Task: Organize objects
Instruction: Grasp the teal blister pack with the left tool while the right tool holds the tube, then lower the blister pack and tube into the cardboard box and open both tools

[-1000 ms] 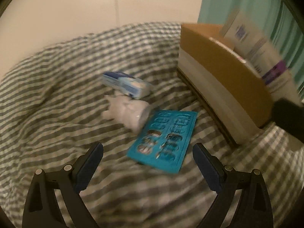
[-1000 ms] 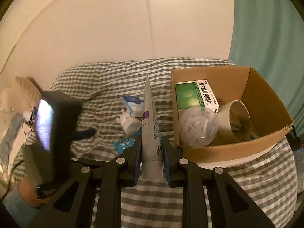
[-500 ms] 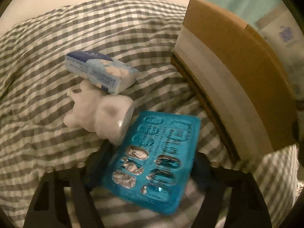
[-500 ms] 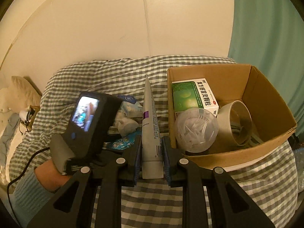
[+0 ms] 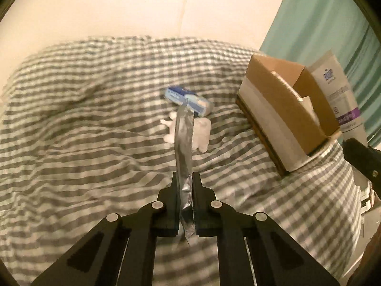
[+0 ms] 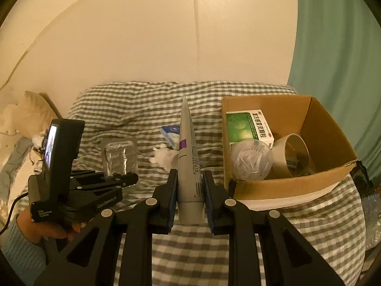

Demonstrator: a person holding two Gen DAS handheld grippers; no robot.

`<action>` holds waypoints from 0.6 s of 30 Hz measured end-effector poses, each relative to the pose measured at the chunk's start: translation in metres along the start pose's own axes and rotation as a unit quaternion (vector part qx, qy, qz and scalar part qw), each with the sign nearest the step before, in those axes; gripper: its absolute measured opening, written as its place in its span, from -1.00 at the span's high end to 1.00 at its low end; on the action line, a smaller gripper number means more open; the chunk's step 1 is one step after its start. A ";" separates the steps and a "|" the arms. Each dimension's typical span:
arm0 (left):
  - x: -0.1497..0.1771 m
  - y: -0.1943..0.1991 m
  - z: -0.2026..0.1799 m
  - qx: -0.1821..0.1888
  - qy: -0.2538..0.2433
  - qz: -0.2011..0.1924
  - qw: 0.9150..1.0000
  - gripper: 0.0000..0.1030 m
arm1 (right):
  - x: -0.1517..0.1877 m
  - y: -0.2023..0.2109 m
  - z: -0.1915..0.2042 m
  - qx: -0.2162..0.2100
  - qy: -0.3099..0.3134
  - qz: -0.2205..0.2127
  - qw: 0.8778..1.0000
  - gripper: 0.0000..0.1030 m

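Nearest the right camera, the right gripper has its fingers closed on the cap end of a white tube, which points away over the bed with its crimped tail toward the wall. The left gripper pinches a blister pack by one edge, so its own camera sees it edge-on as a thin silvery strip, lifted clear of the checked cover; the right view shows its foil face standing above the fingers. The step in hand looks like carrying both pieces to the cardboard box at the bed's right side. It is best to take one at a time: the pack is thin and may twist or slip, so keep the grip firm and bring it over the near rim before letting go. The box already holds a green carton, a clear tub and a tape roll, so the free space seems to lie along the far wall. Farther out, a white figurine and a blue packet lie mid-bed, waiting.
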State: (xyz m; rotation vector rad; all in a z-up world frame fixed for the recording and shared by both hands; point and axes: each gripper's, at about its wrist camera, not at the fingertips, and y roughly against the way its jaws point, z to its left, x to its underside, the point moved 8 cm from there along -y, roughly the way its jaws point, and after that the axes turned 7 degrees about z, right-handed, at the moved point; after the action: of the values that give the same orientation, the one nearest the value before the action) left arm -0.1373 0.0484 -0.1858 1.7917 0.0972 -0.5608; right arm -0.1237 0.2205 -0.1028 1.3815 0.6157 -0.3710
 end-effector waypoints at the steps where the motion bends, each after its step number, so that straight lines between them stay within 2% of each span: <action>1: -0.001 0.007 0.001 -0.004 -0.001 -0.007 1.000 0.84 | 0.002 0.005 0.000 -0.001 0.001 -0.003 1.000 0.61; 6: -0.013 0.059 -0.002 -0.024 -0.010 -0.044 0.999 0.84 | 0.008 0.023 0.006 -0.016 0.004 -0.004 1.000 0.61; 10: -0.032 0.100 -0.030 -0.031 -0.038 -0.083 0.995 0.84 | -0.002 0.048 -0.003 -0.007 0.007 -0.019 1.000 0.61; 13: -0.045 0.115 -0.053 -0.038 -0.051 -0.095 0.993 0.84 | -0.018 0.073 -0.019 0.006 0.009 -0.039 0.999 0.61; 18: -0.076 0.133 -0.110 -0.006 -0.081 -0.118 0.990 0.84 | -0.052 0.109 -0.057 0.036 0.008 -0.061 0.997 0.61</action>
State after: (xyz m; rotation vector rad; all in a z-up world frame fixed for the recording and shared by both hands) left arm -0.1222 0.1267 -0.0151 1.7270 0.2013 -0.8711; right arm -0.1114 0.2888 0.0114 1.4196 0.7076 -0.4852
